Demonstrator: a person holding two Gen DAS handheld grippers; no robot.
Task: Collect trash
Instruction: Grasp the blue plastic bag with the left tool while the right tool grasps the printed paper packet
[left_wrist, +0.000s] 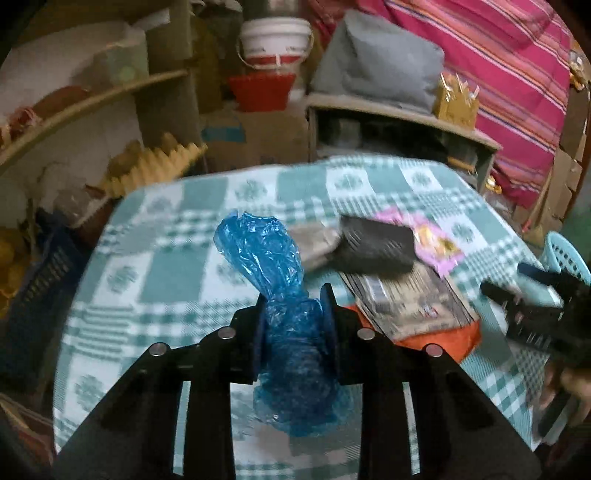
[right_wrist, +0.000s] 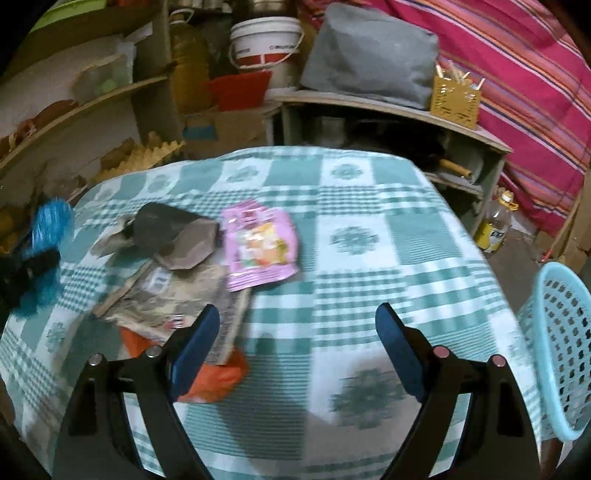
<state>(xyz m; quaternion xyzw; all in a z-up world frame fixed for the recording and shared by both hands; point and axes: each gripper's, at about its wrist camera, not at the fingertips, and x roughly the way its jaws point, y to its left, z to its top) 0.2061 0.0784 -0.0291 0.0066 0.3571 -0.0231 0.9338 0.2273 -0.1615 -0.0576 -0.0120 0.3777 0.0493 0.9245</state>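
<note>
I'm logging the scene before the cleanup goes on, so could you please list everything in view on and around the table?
Plastic bag: one, blue, crumpled, in the left gripper.
Snack pouch: one, pink, on the tablecloth.
Dark wrapper: one, black-grey, left of the pouch.
Paper packaging: one pile, brown, below the wrapper.
Orange scrap: one, under the packaging.
Tablecloth: one, green-white checked.
Basket: one, light blue, at the table's right edge.
Bucket: one, white-red, behind.
Left gripper: shut on the bag.
Right gripper: open, empty.

Cluttered wooden shelves (right_wrist: 92, 99) behind a checkered table (right_wrist: 369, 229).
</note>
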